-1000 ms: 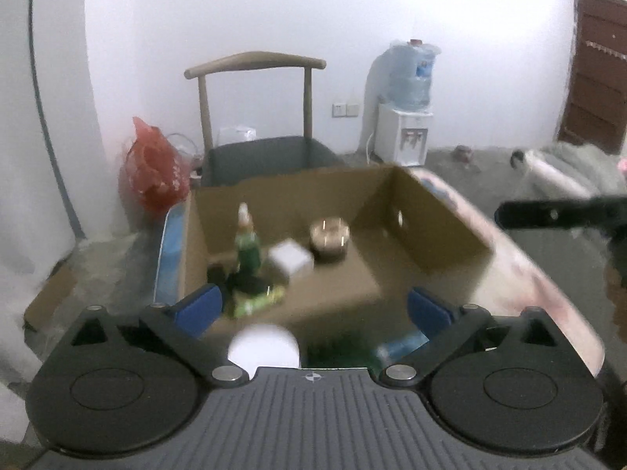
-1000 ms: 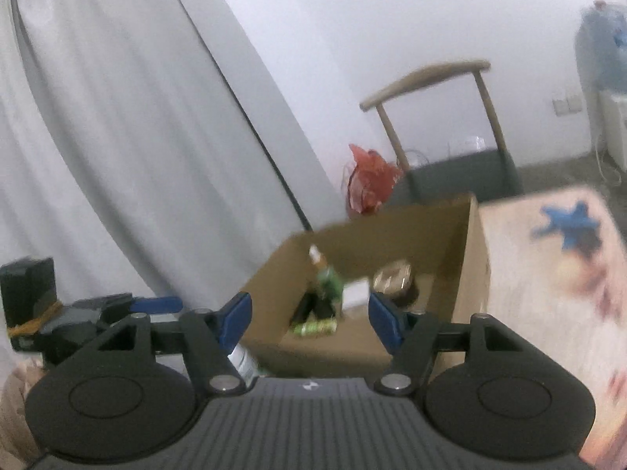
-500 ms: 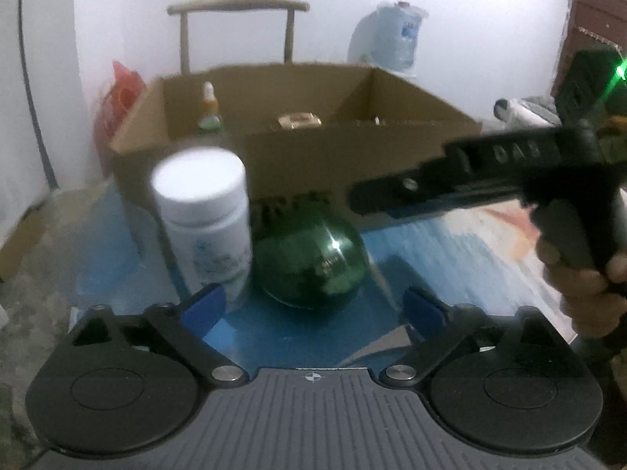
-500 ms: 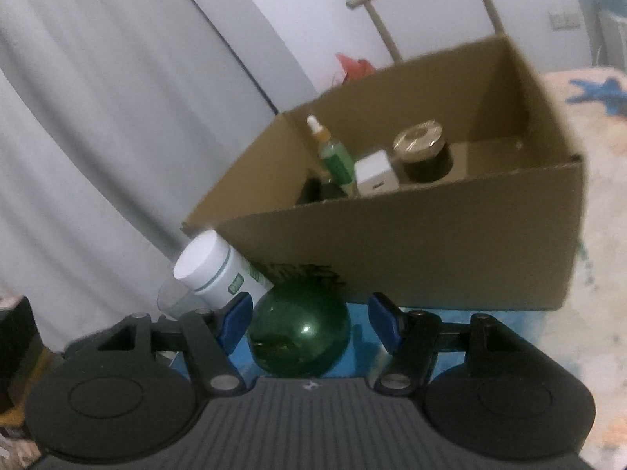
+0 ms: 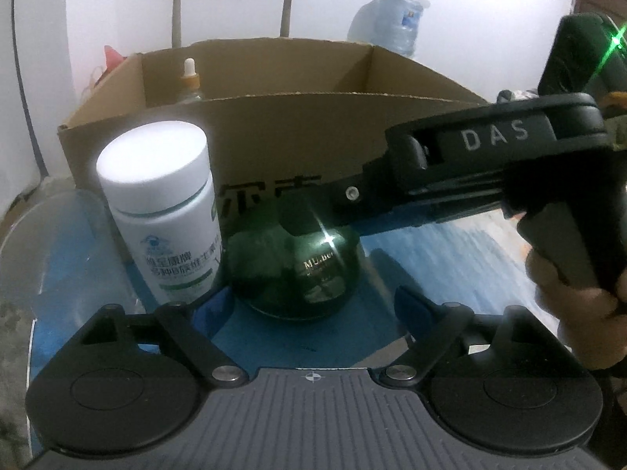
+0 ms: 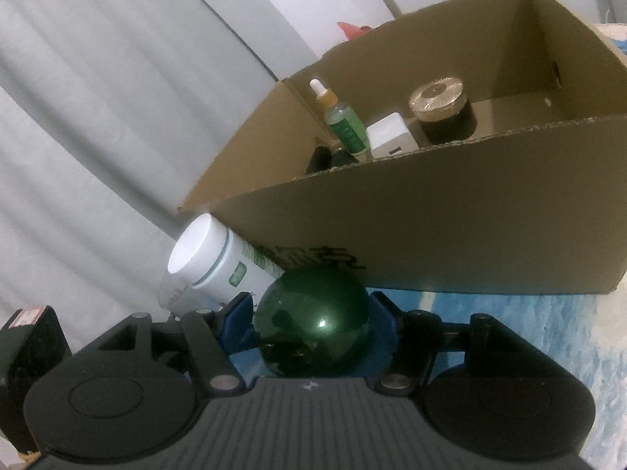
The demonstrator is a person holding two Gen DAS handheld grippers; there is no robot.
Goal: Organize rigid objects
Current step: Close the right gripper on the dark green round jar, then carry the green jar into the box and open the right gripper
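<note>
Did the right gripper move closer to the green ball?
Yes. The right gripper came down toward the cardboard box; the green ball now sits between its fingers.

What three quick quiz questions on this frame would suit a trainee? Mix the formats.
1. True or false: the green bottle already sits inside the cardboard box.
2. Which thing stands right beside the green bottle on the table?
A. white bottle
B. dropper bottle
C. white cube
3. Fill in: the right gripper has its blue fingers on either side of the ______ bottle.

Key
1. False: it stands on the table in front of the box.
2. A: the dropper bottle and the cube are in the box.
3. green
</note>
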